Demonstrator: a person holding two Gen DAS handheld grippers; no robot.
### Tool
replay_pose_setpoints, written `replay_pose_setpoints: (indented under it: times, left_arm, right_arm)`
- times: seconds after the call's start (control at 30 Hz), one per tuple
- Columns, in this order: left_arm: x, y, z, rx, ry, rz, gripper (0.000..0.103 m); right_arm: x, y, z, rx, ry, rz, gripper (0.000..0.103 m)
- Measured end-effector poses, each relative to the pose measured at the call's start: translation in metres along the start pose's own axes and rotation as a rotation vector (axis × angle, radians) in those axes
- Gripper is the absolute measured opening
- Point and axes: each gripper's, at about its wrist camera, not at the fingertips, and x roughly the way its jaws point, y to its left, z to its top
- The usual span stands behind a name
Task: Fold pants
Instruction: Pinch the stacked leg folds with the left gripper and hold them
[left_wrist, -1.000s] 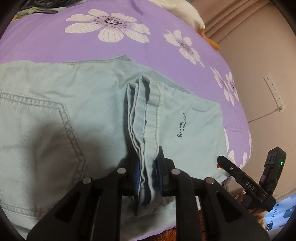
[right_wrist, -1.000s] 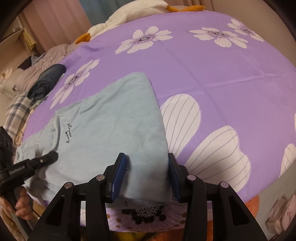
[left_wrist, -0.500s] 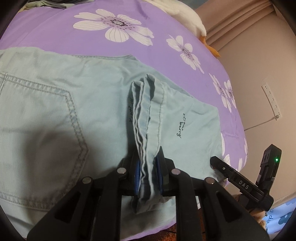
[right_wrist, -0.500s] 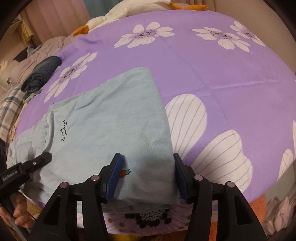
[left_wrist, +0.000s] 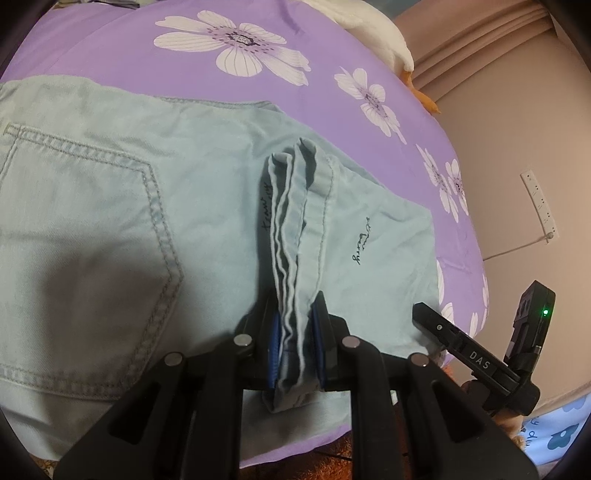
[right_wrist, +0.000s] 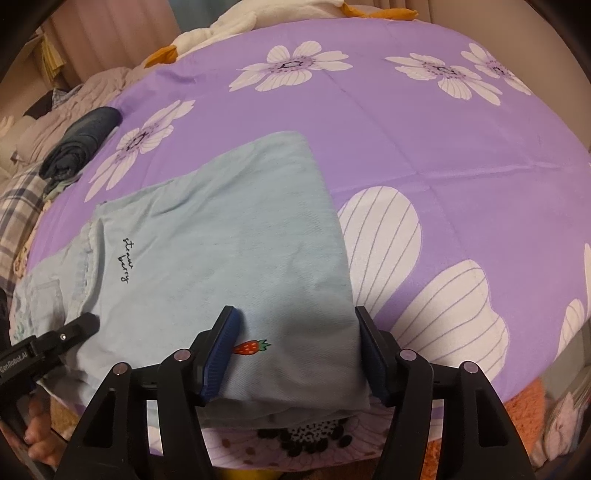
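Left wrist view: pants (left_wrist: 207, 206), pale blue, lay flat on the purple flowered bedspread (left_wrist: 155, 48), filling the left and centre of the frame, back pocket at left. A stacked bundle of hem layers (left_wrist: 295, 236) rose from the cloth at frame centre and ran lengthwise straight down into the left gripper (left_wrist: 295, 339), which was clamped on it, blue pads pressing both sides. Long axis of the bundle matched the line of the fingers.

Right wrist view: folded pant leg (right_wrist: 229, 251) stretched from lower centre to upper left, its near end lying between the fingers of the right gripper (right_wrist: 295, 350). Jaws had just been opening; pads stood clear of the cloth on both sides, so no grip there. Strawberry print (right_wrist: 251, 347) sat just beside the left pad. Left gripper's tip showed at lower left, at the leg's far end.

Judgement: left hand alone holds cloth; next fold likely turns on carrying that bundle along the leg's length toward the right-hand end.
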Motion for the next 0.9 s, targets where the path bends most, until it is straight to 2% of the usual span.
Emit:
replay_pose_setpoints:
  times: [0.27, 0.47, 0.67, 0.9]
  left_arm:
    - [0.001, 0.0, 0.0, -0.013, -0.005, 0.006, 0.018]
    - [0.004, 0.0, 0.006, -0.037, 0.03, 0.015, 0.017]
    - [0.004, 0.011, 0.008, -0.066, 0.04, -0.045, 0.017]
    - [0.002, 0.012, 0.006, -0.061, 0.032, -0.058, 0.017]
  right_arm:
    - [-0.001, 0.002, -0.004, -0.018, -0.033, 0.011, 0.069]
    - [-0.002, 0.001, -0.005, -0.018, -0.046, 0.017, 0.069]
    - [-0.002, 0.003, -0.006, -0.026, -0.058, 0.003, 0.069]
    - [-0.001, 0.005, -0.006, -0.034, -0.061, -0.01, 0.069]
